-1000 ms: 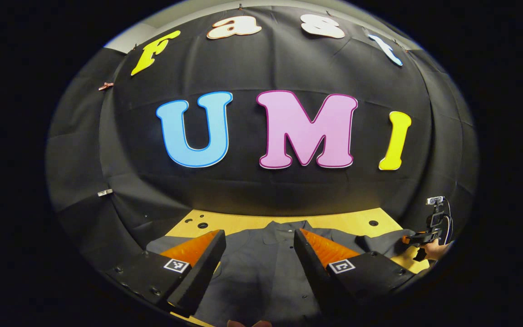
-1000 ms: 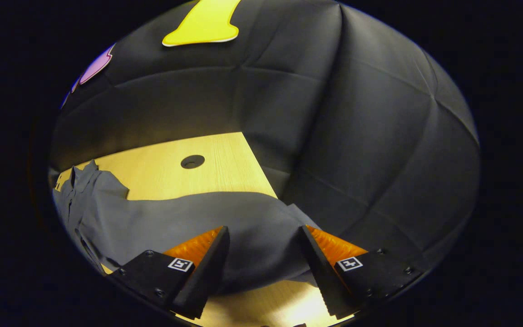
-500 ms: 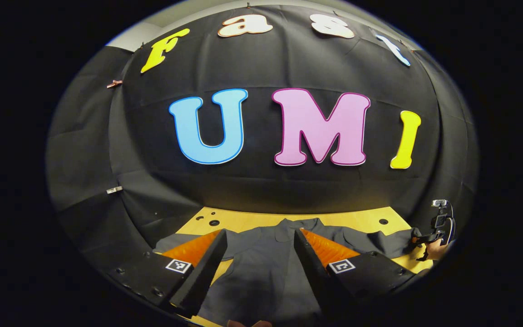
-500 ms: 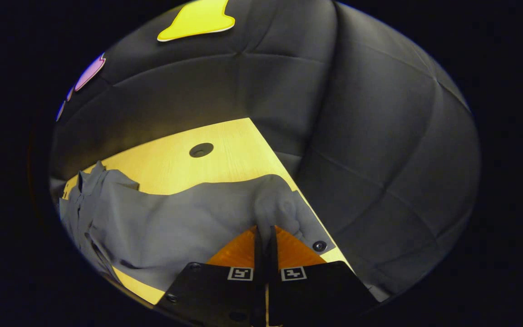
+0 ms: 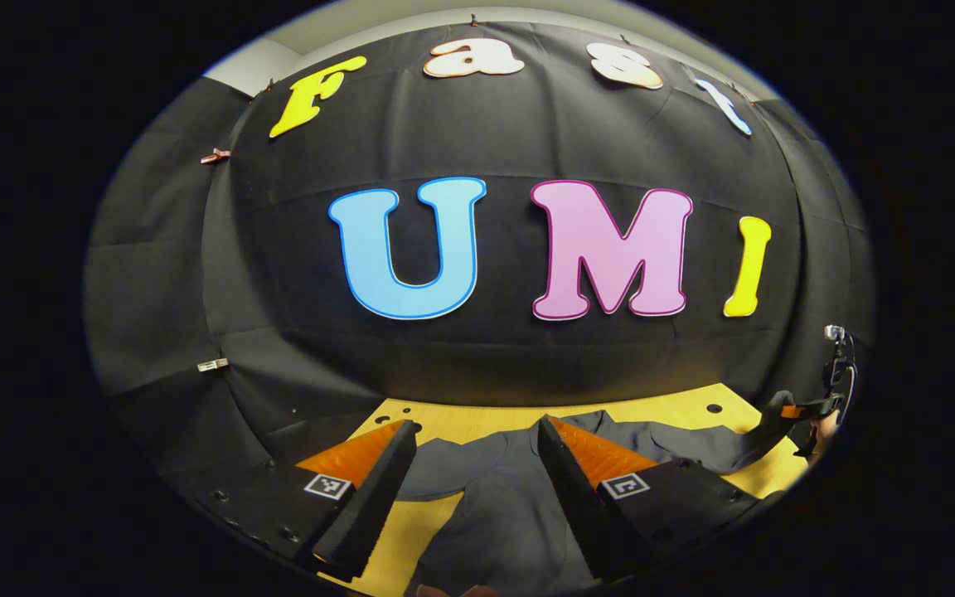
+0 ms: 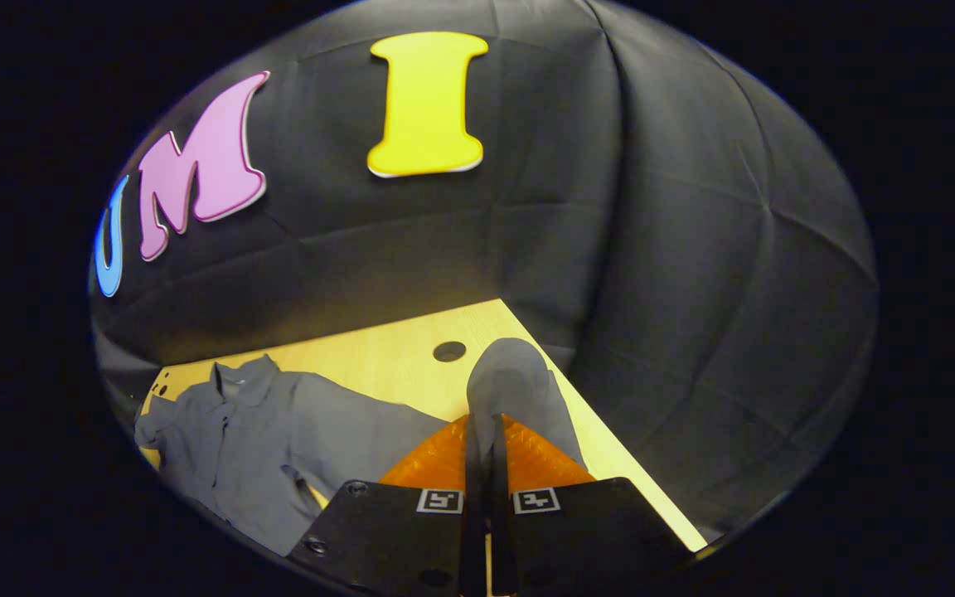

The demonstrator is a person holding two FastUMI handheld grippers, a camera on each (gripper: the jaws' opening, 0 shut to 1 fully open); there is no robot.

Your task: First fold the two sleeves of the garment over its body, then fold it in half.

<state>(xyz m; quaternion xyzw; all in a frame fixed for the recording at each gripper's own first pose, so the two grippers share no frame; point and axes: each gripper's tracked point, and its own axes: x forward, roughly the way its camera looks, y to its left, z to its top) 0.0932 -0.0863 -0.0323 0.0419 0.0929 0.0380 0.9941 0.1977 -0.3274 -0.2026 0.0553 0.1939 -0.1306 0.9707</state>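
One wooden table [image 6: 378,361] carries everything here, its pale top running up to the black booth wall [image 6: 693,249] at the far edge and along the right edge. Spread across it lies the grey shirt [image 6: 229,448], collar toward the far edge and button front facing up, its body flat on the wood in the right gripper view. From the left gripper view the same garment [image 5: 494,514] reaches from the collar down to the near edge, with bare wood showing to the left of its body. Its right sleeve [image 6: 511,390] is pulled up off the table near the far right corner, the cloth bunched into a rounded hump that stands above the fingertips. The right gripper [image 6: 484,431] has its two fingers pressed together with that sleeve's cloth pinched between them; farther off in the left gripper view it appears at the table's right edge [image 5: 801,410], with the sleeve rising to it. The left gripper [image 5: 477,431] hangs above the shirt's body with its fingers spread wide apart and nothing between them. A small round hole [image 6: 449,351] sits in the wood near the far right corner, just beside the raised sleeve.
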